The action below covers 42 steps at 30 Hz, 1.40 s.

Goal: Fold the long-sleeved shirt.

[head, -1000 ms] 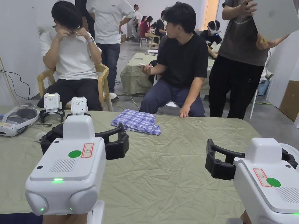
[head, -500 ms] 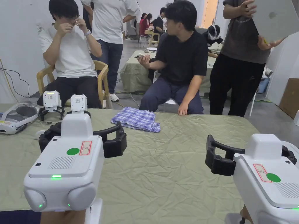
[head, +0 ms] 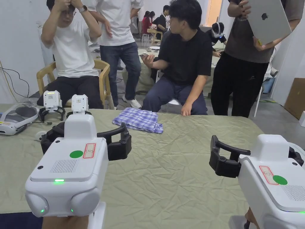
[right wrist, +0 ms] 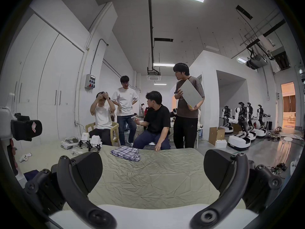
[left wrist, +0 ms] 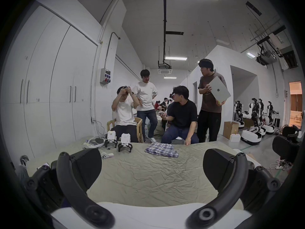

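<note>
across a table (head: 178, 179) draped in wrinkled olive-green cloth, a folded blue-and-white plaid shirt (head: 138, 120) lay at 12 o'clock near the far edge, well apart from both grippers. the left gripper (head: 86, 141) hovered at 8 o'clock above the cloth with its jaws wide apart and nothing between them, as the left gripper view (left wrist: 151, 171) confirmed. the right gripper (head: 259, 161) hovered at 4 o'clock, its jaws likewise spread and empty in the right gripper view (right wrist: 152, 169). two spare grippers (head: 66, 106) stood at 10 o'clock beside a white headset (head: 16, 119) at the table's left edge.

beyond the table a seated person in a white t-shirt (head: 71, 47) had both hands raised to the head, a seated person in black (head: 186, 59) rested a hand on the far edge, and a standing person held a laptop (head: 268, 19). white robots (right wrist: 239, 130) lined the floor at 3 o'clock of the right gripper view, near a cardboard box (right wrist: 216, 135).

compared with a second earlier, the shirt lay in the same spot and both grippers stayed spread over the cloth; the seated person's hands had risen from the face to the top of the head, and another person in jeans (head: 125, 59) had stepped forward behind the chair (head: 102, 80).
</note>
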{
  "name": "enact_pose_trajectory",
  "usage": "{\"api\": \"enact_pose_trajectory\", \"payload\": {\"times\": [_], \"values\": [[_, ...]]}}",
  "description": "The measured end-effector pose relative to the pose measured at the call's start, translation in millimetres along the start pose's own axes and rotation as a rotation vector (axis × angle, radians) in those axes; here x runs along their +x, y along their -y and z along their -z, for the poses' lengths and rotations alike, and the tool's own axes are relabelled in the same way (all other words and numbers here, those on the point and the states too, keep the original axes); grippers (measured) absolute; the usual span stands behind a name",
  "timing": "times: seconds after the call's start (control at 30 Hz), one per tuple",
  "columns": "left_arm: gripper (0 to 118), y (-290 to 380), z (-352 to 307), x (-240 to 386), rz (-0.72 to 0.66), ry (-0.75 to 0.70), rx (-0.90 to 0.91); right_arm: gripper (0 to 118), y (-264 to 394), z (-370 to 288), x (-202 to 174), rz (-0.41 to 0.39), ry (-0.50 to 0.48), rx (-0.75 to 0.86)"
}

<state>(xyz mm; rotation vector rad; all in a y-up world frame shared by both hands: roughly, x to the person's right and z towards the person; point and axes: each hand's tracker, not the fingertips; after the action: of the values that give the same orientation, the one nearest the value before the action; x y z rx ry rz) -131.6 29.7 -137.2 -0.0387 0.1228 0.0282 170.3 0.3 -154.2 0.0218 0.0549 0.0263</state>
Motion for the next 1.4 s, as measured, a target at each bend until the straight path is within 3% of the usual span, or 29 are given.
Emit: {"api": "enact_pose_trajectory", "payload": {"times": [1.4], "values": [[111,-4,-3,-5,-0.014,0.0,-0.017,118,-4,-2,-11,-0.025,-0.028,-0.003]]}}
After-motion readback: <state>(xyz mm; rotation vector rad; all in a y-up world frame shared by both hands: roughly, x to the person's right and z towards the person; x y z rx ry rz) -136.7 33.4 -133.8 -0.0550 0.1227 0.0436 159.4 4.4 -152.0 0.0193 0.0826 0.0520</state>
